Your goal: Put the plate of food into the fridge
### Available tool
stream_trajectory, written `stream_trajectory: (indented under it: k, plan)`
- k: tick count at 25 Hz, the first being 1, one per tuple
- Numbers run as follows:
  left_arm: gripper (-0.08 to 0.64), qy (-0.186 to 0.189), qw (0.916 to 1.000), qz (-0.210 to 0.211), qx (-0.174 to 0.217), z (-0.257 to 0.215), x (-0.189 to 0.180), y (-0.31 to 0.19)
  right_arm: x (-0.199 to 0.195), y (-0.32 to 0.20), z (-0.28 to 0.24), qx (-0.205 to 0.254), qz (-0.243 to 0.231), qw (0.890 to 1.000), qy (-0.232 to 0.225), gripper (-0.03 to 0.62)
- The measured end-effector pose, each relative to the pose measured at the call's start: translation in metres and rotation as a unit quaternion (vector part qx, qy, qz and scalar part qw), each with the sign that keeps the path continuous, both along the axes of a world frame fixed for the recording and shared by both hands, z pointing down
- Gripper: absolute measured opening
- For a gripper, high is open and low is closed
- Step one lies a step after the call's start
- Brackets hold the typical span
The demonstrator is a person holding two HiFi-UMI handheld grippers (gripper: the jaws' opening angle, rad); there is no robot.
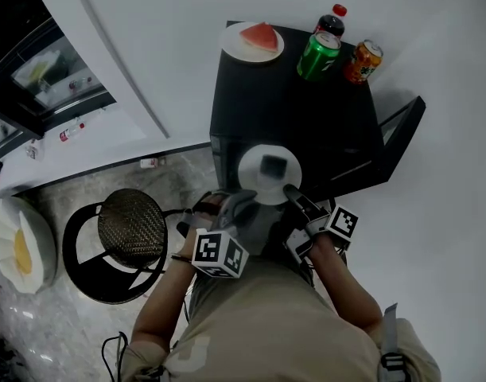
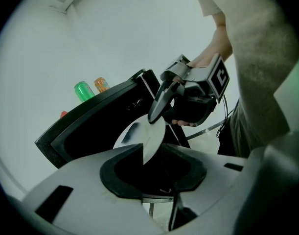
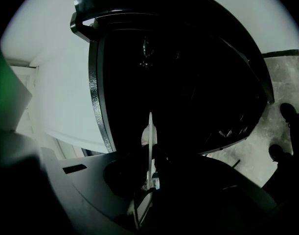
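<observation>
A white plate point(image 1: 257, 185) with a dark square of food point(image 1: 272, 165) hangs level in front of the small black fridge point(image 1: 290, 110), whose door point(image 1: 402, 126) stands open to the right. My left gripper point(image 1: 241, 200) is shut on the plate's near left rim, and my right gripper point(image 1: 291, 191) is shut on its near right rim. The left gripper view shows the plate point(image 2: 139, 137) running down between my left gripper's jaws point(image 2: 151, 155), with the right gripper point(image 2: 159, 112) pinching its far edge. From the right gripper point(image 3: 150, 176) the plate point(image 3: 150, 140) appears edge-on against the dark fridge interior point(image 3: 188, 82).
On the fridge top stand a plate with a watermelon slice point(image 1: 253, 40), a green can point(image 1: 318, 56), an orange can point(image 1: 363, 60) and a cola bottle point(image 1: 331, 22). A black stool with a woven seat point(image 1: 131, 228) stands close on the left, beside a white wall.
</observation>
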State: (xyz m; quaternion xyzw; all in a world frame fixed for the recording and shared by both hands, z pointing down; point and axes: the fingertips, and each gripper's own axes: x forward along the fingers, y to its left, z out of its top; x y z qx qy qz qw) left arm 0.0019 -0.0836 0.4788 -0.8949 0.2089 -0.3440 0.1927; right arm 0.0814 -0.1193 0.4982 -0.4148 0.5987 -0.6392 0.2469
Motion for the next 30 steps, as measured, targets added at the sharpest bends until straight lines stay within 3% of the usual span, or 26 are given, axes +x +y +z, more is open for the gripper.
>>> stream_trajectory:
  k: [19,30]
  plan:
    - [0.117,-0.014,0.996,-0.083,-0.028,0.028,0.01,-0.037,0.004,-0.036,0.019,-0.014,-0.032,0.999,0.008,0.037]
    - [0.117,-0.026,0.9938,-0.104,-0.03,0.036,0.01,-0.05,0.002,-0.047,0.029,-0.017,-0.024,1.0,0.002,0.037]
